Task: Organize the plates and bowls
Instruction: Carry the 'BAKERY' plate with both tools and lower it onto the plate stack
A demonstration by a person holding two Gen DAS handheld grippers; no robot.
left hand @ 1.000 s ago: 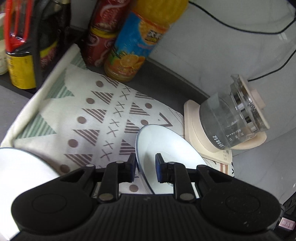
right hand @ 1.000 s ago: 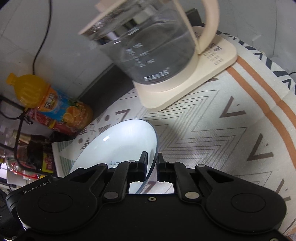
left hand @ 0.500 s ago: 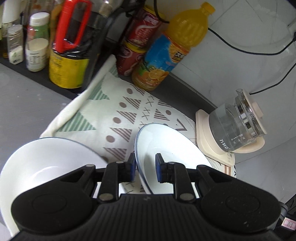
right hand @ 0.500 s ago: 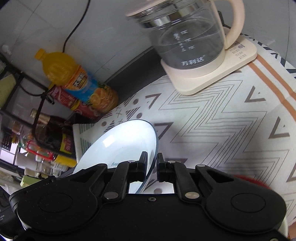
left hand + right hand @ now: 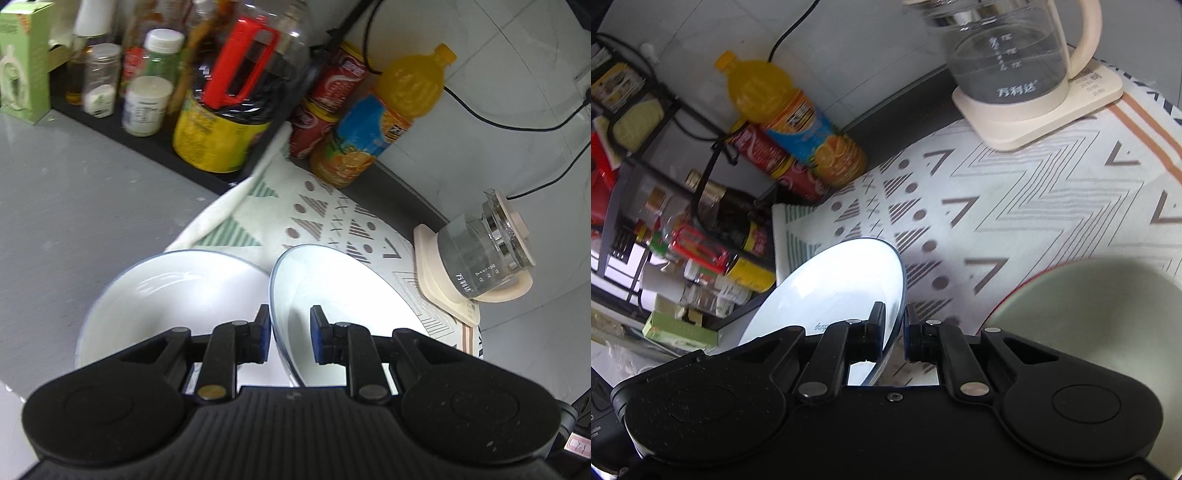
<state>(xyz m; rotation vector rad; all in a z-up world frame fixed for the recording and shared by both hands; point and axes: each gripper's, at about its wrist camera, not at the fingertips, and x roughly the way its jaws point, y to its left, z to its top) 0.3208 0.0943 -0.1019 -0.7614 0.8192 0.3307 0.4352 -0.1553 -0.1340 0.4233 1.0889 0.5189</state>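
We see the left gripper (image 5: 288,338) pinching the rim of a white plate with a blue edge (image 5: 332,295); one pad sits outside the rim, the other inside. The plate is tilted, held above the patterned mat (image 5: 325,214), its face turned up and to the right. Just left of it, a second white plate (image 5: 177,291) lies flatter on the grey counter (image 5: 81,206).

Right gripper (image 5: 894,332) clamps the rim of a white plate (image 5: 834,284), standing nearly on edge, long axis running up and right; small print by the rim is too blurred to read. A red-rimmed bowl (image 5: 1100,310) sits right of the tongs.

Glass kettle (image 5: 1008,62) on its cream base shows Chinese lettering and volume marks. Orange juice bottle (image 5: 790,110) and red cans (image 5: 332,96) stand behind; brands unreadable.
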